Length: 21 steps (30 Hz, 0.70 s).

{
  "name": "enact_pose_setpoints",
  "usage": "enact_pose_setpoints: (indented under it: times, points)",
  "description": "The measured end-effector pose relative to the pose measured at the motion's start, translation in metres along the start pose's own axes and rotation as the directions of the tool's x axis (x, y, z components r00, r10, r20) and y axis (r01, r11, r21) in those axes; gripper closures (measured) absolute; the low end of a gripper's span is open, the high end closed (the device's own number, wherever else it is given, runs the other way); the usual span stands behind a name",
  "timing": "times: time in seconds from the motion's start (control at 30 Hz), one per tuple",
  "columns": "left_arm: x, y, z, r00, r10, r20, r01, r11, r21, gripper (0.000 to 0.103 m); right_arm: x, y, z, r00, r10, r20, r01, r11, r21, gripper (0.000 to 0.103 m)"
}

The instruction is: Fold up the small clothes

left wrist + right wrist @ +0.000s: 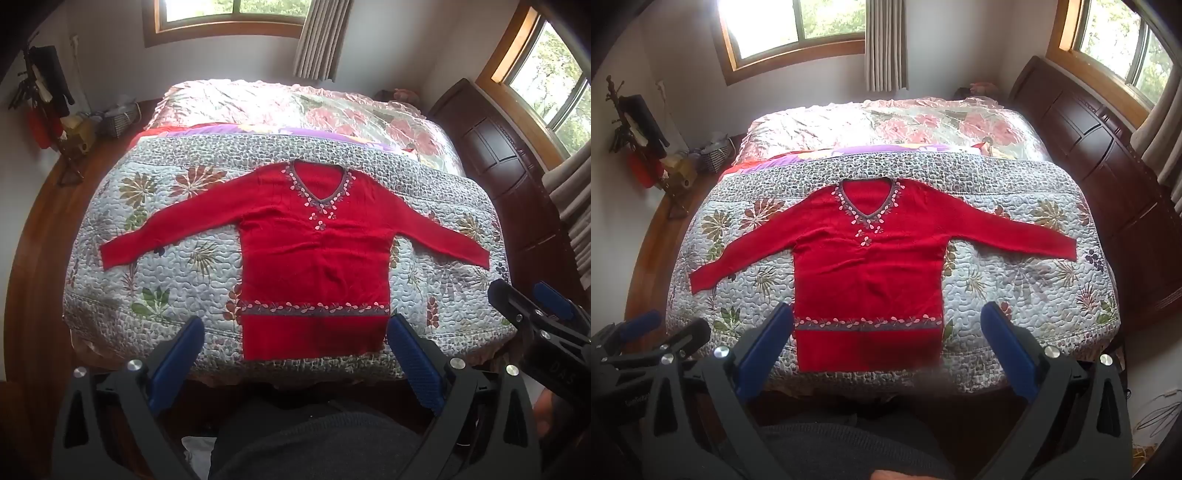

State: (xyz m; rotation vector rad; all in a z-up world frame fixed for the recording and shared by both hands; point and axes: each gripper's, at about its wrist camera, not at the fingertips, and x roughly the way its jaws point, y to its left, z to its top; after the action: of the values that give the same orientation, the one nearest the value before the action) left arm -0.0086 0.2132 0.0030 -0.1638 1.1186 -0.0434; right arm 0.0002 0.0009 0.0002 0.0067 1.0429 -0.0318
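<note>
The red sweater (pixel 314 258) lay flat on the quilted bed (pixel 166 280), sleeves spread, ready for folding. Left gripper (pixel 295 354) and right gripper (pixel 886 339) hovered near its hem, jaws spread, empty.

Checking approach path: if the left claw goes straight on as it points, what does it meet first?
Probably the red sweater, around its hem, lying flat on the quilt. The open left claw frames that hem, and nothing shows in between; depth is unclear.
</note>
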Motion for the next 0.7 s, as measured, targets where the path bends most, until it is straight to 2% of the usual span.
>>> enact_pose_setpoints:
  times: [0.7]
  points:
    - [-0.0032, -0.0003, -0.0006, 1.000, 0.009, 0.011, -0.009, 1.000, -0.002, 0.004, -0.0029, 0.0014, 0.0069, 1.000, 0.015, 0.003, -0.015, 1.000, 0.005, 0.003]
